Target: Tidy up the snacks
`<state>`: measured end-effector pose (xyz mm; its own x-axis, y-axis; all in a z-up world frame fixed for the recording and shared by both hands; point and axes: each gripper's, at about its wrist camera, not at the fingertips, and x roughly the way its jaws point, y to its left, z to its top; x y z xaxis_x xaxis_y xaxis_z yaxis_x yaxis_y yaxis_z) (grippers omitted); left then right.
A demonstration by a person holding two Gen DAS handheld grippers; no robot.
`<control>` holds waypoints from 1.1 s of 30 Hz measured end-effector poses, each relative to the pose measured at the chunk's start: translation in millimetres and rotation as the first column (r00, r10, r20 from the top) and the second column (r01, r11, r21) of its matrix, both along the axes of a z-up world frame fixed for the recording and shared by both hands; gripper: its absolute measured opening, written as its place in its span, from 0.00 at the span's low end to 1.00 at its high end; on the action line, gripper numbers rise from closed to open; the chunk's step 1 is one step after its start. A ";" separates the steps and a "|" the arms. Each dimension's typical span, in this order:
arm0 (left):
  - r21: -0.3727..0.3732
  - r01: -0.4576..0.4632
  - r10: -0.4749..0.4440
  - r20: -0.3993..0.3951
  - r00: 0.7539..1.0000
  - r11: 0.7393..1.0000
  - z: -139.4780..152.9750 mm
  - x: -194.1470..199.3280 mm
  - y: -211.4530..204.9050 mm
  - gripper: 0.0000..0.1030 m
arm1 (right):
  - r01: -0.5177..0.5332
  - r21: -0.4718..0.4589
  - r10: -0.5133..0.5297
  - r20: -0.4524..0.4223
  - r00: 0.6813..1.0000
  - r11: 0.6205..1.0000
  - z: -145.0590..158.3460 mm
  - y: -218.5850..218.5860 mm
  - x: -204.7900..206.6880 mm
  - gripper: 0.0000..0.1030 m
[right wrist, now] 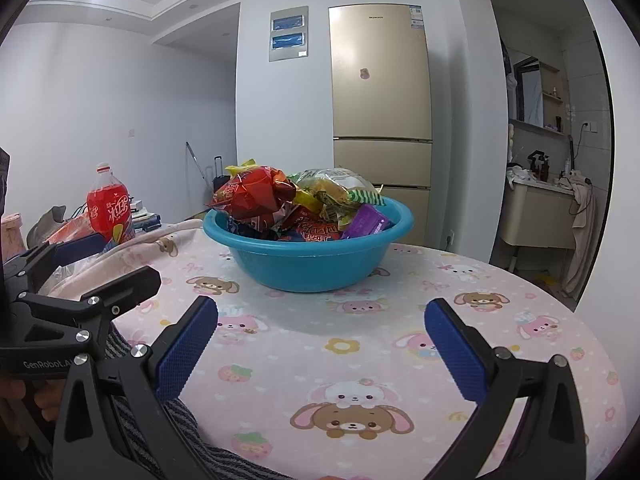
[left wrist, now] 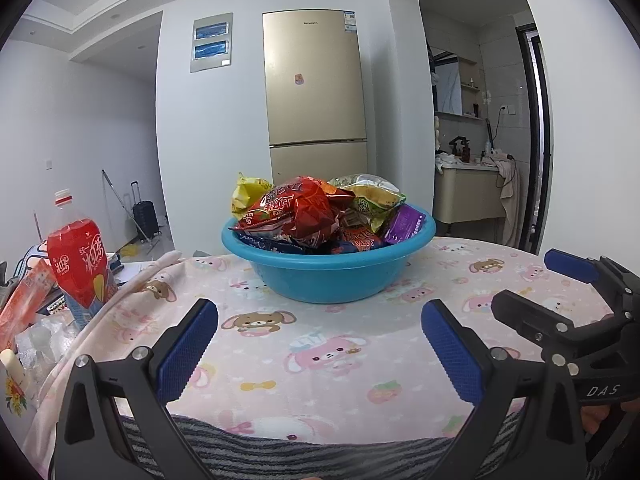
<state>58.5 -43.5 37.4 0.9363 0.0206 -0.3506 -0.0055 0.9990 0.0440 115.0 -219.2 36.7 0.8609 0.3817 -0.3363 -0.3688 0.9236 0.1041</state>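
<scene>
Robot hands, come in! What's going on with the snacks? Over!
Left gripper open, right gripper open, both empty. Snack packets heaped in blue basin on table. Path clear. Over.

White letters "DAS" stand on the black body of the right gripper as seen from the left wrist; "GenRobot.AI" runs along the left gripper in the right wrist view; the fridge carries a small brand word near its top, seemingly "Skyworth"; the red bottle bears large white Chinese characters; the red snack packet shows Chinese print too blurred to read.
</scene>
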 end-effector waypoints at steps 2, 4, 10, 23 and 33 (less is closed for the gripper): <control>0.001 0.001 -0.001 -0.006 1.000 1.000 0.4 -0.5 0.0 1.00 | 0.001 0.000 -0.001 -0.004 1.000 1.000 -0.6 0.6 0.4 1.00; 0.001 0.001 -0.001 -0.007 1.000 1.000 0.4 -0.5 -0.2 1.00 | 0.001 0.001 -0.001 -0.005 1.000 1.000 -0.5 0.9 0.6 1.00; -0.002 0.002 -0.002 -0.017 1.000 1.000 0.4 1.1 -0.4 1.00 | -0.001 -0.001 0.001 -0.014 1.000 1.000 -1.6 1.0 1.6 1.00; -0.002 0.004 -0.004 -0.038 0.999 1.000 -3.0 6.9 -1.1 1.00 | 0.001 -0.006 -0.001 -0.015 1.000 1.000 -1.7 2.8 2.1 1.00; 0.011 -0.004 0.004 -0.036 0.999 1.000 -3.2 5.5 -3.5 1.00 | -0.004 -0.014 0.004 0.004 1.000 1.000 -0.4 4.0 -0.8 1.00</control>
<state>64.0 -47.0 34.3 0.9232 0.0285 -0.3834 -0.0078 0.9984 0.0555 114.2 -215.2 36.4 0.8607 0.3803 -0.3385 -0.3727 0.9236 0.0901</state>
